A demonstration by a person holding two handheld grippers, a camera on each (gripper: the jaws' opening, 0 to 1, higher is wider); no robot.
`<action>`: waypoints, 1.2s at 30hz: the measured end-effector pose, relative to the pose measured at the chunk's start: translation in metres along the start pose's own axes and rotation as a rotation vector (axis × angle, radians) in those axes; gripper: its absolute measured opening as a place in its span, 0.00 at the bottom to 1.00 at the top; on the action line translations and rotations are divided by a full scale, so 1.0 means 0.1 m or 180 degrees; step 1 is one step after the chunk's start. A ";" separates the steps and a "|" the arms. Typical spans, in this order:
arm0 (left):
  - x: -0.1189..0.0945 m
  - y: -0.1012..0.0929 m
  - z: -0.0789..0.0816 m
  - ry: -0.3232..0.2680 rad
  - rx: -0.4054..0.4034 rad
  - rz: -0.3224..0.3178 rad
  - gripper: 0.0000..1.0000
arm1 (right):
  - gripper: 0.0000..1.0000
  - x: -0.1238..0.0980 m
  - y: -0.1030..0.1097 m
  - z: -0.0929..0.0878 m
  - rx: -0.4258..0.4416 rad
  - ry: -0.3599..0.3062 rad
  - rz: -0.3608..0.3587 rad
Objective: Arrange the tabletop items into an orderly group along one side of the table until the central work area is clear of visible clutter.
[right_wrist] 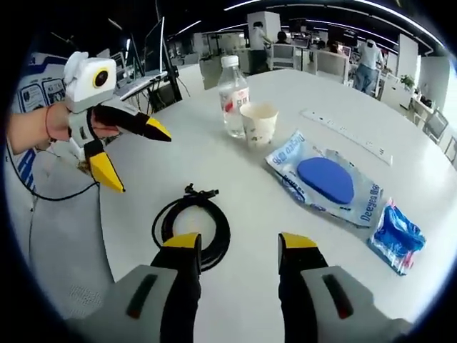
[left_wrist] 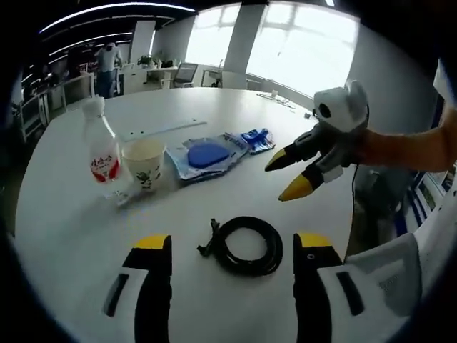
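A round white tabletop (left_wrist: 71,214) with a smooth matte surface carries a small spread of things. Nearest the cameras lies a black cable (left_wrist: 246,245), rubbery and wound into a tight flat coil, with its plug end sticking out to one side; in the left gripper view it sits between the two yellow-tipped jaws of the left gripper (left_wrist: 232,243), which stand wide apart and hold nothing. In the right gripper view the same cable (right_wrist: 191,226) lies just beyond and left of the right gripper (right_wrist: 237,243), whose jaws are likewise spread and empty. Farther back stands a clear plastic bottle (left_wrist: 101,151) with a white cap and a red and white label, upright, and just beside it a cream paper cup (left_wrist: 145,163) printed with a small green pattern. Next to the cup lies a flat, crinkled see-through bag (left_wrist: 207,155) with blue lettering and a dark blue oval pad inside, and touching its far end is a smaller shiny blue packet (left_wrist: 257,138). A long thin white strip (left_wrist: 161,129) lies flat behind these things. The right gripper also reaches into the left gripper view from the right, held by a hand (left_wrist: 403,148), its pointed black and yellow jaws parted above the tabletop.
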State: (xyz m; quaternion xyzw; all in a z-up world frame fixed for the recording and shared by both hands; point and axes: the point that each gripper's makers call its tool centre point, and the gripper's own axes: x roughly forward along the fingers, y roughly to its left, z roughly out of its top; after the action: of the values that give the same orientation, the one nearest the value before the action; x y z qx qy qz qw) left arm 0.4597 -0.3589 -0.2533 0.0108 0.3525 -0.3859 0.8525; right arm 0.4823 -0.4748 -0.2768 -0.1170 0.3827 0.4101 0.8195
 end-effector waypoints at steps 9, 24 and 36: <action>0.19 0.00 -0.21 0.0167 -0.0229 0.0052 0.66 | 0.37 0.20 0.07 -0.09 0.0138 0.0056 0.0009; 0.35 0.03 -0.41 0.0333 -0.0459 0.0145 0.53 | 0.30 0.39 0.16 -0.20 0.0241 0.0176 0.0059; 0.47 -0.01 -0.48 0.0421 -0.0531 0.0195 0.46 | 0.22 0.52 0.21 -0.27 0.0301 0.0293 0.0063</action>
State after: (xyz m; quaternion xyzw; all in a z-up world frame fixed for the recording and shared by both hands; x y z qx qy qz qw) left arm 0.4518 -0.3757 -0.3179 -0.0240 0.4384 -0.3274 0.8367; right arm 0.4710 -0.4447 -0.3303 -0.0932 0.4401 0.3938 0.8016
